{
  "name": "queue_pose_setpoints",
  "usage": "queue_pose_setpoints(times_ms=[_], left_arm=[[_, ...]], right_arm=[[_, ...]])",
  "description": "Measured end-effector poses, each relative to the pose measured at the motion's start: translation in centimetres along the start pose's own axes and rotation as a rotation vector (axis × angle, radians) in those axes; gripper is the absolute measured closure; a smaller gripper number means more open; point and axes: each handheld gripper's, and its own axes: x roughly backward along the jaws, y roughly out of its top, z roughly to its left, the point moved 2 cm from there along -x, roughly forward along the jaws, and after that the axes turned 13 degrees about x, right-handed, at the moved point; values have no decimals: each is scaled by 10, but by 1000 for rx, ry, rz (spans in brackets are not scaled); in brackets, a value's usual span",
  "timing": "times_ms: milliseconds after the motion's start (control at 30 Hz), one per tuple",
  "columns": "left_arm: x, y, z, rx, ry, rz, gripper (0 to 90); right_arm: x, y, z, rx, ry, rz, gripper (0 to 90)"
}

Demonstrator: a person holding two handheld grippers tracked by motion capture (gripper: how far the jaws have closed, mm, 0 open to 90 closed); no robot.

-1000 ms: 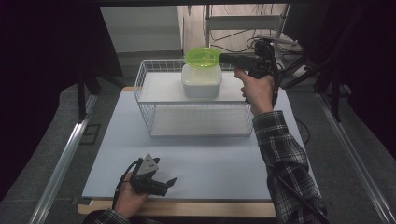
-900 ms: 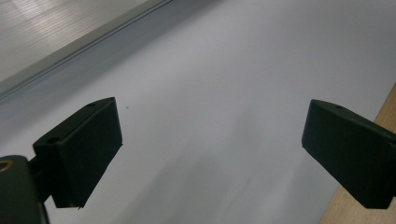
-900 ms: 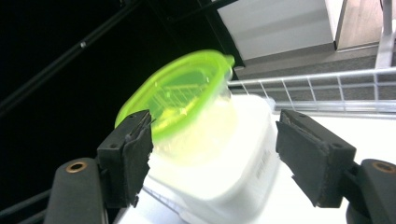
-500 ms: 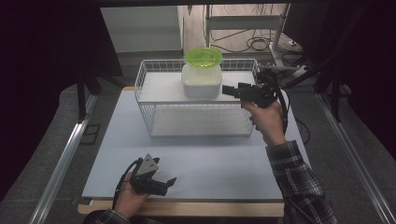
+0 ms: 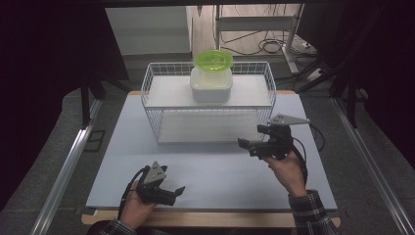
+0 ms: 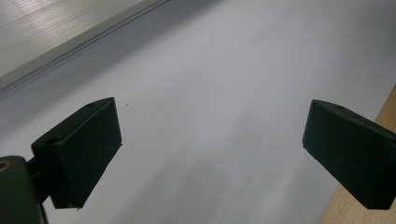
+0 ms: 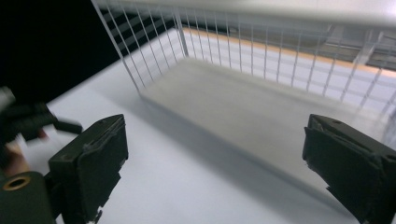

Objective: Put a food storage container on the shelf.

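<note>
**Resting both grippers apart on the mat, container sitting on the wire shelf**

Sitting on the upper deck of the white wire shelf (image 5: 161,88) is a white container (image 5: 211,85) with a round green lid (image 5: 213,59) lying on top of it. The container is standing upright near the middle of the deck, toward its back edge, and the green lid is resting level across its mouth. Nothing is lying on the lower deck, which is showing as a pale floor behind the mesh in the right gripper view.

The right gripper (image 5: 252,142) is hovering low over the pale mat (image 5: 220,176), just in front of the shelf's right front corner and well apart from the container. Its jaws have just been opening and are now standing wide apart with nothing between them; in the right gripper view (image 7: 212,158) they are framing the shelf's lower deck and wire wall (image 7: 210,37). A hand in a plaid sleeve (image 5: 308,215) is holding it from below.

The left gripper (image 5: 176,192) is lying near the front edge of the mat at the left, held in the other hand. Its jaws are also standing wide apart and are gripping nothing; in the left gripper view (image 6: 212,144) bare mat is lying between them, with the wooden table edge (image 6: 387,107) showing at the right.
</note>
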Motion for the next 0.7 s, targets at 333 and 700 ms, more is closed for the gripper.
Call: queue_pose_setpoints(times_ms=[333, 700], left_arm=[[0, -1, 0, -2, 1, 7, 38], [-2, -1, 0, -1, 1, 21, 38]], right_arm=[[-3, -63, 14, 70, -36, 47, 33], [-14, -121, 22, 98, -61, 210, 34]])
